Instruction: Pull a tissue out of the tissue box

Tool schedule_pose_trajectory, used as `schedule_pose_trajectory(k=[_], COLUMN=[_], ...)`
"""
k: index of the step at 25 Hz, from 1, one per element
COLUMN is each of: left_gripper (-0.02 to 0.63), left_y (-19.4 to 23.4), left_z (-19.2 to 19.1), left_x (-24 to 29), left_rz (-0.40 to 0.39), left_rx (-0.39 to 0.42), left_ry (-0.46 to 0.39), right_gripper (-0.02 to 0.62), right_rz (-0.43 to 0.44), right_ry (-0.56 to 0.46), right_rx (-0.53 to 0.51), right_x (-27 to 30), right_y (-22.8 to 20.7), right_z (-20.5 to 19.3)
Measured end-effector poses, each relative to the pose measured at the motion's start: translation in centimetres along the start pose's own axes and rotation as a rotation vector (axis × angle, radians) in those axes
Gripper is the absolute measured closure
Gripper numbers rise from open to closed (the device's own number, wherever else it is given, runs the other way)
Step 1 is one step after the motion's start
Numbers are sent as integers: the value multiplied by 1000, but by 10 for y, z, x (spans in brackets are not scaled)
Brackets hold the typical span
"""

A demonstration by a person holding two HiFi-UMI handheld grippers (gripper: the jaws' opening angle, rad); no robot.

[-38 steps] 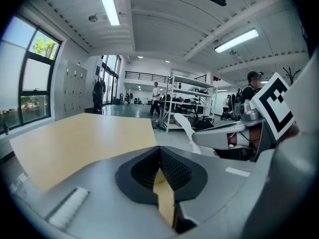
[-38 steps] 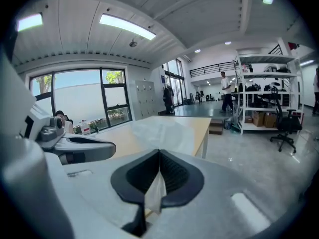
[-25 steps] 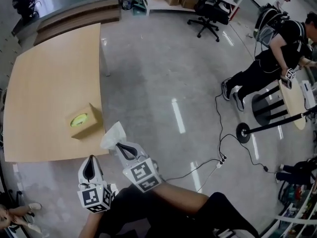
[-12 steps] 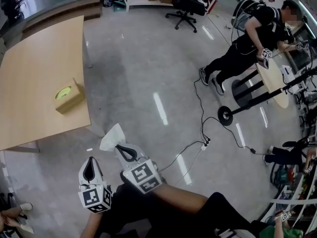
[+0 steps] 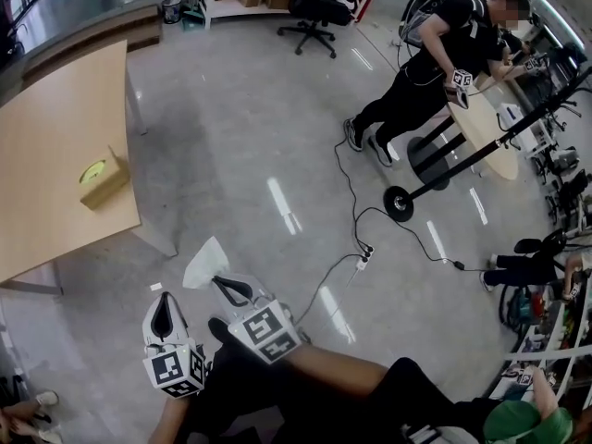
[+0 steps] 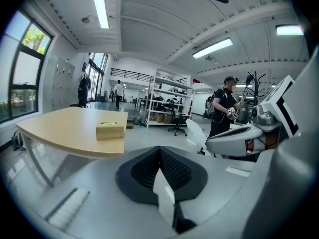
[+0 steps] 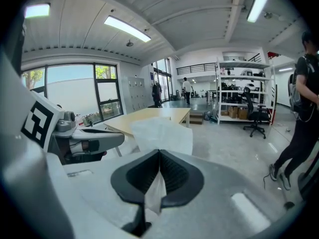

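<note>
A broad grey concrete floor [image 5: 240, 128] is spreading across the room, with a pale wooden table [image 5: 46, 202] sitting at the left and another person [image 5: 435, 63] leaning over a round stand at the far right. The tissue box [image 5: 102, 176] is resting on that table near its right edge, well apart from both grippers, which are hanging over bare floor at the near edge of the scene. The right gripper [image 5: 216, 282] is clamping its jaws tight on a white tissue [image 5: 204, 264], whose loose sheet is fanning out beyond the tips while a short tail is poking back behind the pads. The left gripper [image 5: 166, 300], just left of it, is holding its jaws pressed together with nothing showing beyond them. Judging by this, the pull is looking finished: the tissue is hanging wholly free of the box, and little seems left of the task beyond, perhaps, setting the sheet down.
</note>
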State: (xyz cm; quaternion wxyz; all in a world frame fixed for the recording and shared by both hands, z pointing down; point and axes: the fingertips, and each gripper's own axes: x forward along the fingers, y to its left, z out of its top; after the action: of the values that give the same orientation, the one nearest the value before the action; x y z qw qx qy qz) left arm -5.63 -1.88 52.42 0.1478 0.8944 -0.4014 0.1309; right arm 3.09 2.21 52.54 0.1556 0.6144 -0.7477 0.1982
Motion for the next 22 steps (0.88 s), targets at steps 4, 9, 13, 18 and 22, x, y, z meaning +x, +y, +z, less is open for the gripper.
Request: schedule_pose_trajectory(k=[4, 9, 13, 18, 22], left_gripper=[588, 588, 588, 588, 588], left_y=[-34, -98, -146, -188, -208], left_z=[-11, -23, -38, -55, -71], left_x=[-5, -13, -21, -32, -39], left_rz=[-14, -34, -33, -8, 12], left_rx=[16, 38, 41, 40, 32], left_ry=[11, 13, 17, 6, 4], right_gripper=[598, 598, 598, 598, 601], right_rz=[-7, 1, 15, 46, 62], right_ry=[-1, 6, 15, 19, 28], right_rx=[17, 24, 25, 13, -14], right_x=[-32, -85, -126, -165, -183], right_y=[-14, -39, -59, -77, -85], right_z=[-19, -47, -73, -100, -123])
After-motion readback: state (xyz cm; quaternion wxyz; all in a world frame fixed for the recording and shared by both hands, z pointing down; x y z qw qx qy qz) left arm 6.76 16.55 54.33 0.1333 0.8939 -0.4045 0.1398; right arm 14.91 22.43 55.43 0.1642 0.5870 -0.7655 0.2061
